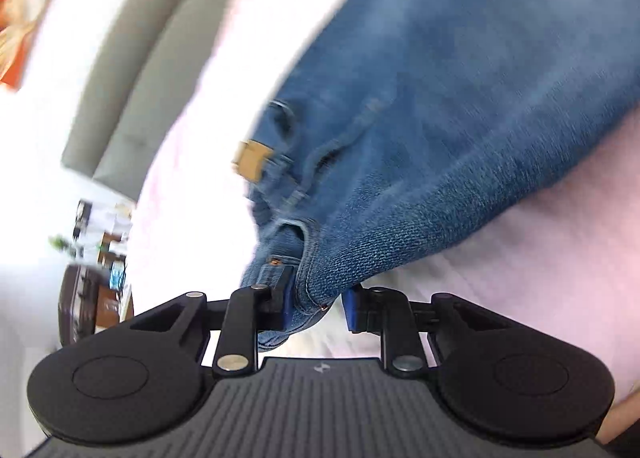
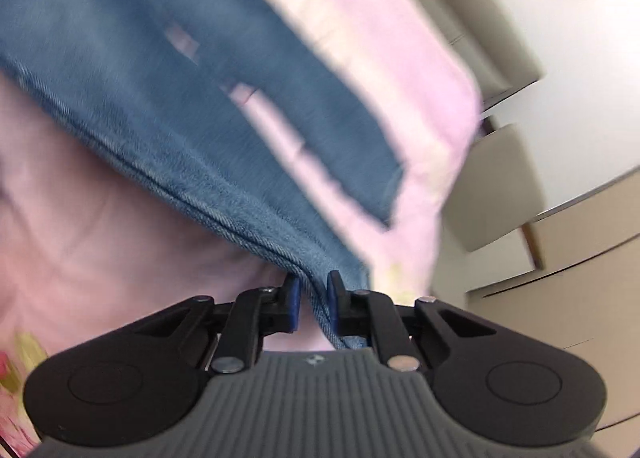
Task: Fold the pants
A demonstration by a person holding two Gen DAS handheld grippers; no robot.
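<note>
jeans: blue denim [image 1: 460, 105], on a pink bedsheet [image 1: 540, 278]
left gripper [image 1: 316, 304]: clamped on the waistband corner
right gripper [image 2: 313, 300]: pinched on a leg hem [image 2: 320, 310]
step: edge grabbed for the fold
next: carry both ends across together, keep cloth taut

Jeans [image 1: 460, 97] waistband betw. left gripper [image 1: 316, 304] fingers [image 1: 286, 304]

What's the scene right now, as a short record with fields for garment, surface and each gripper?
garment: blue jeans, lifted at one long edge
surface: pink bedsheet
left gripper: shut on the waistband corner by a belt loop
right gripper: shut on a seamed leg edge
label: tan patch at the waistband
</note>
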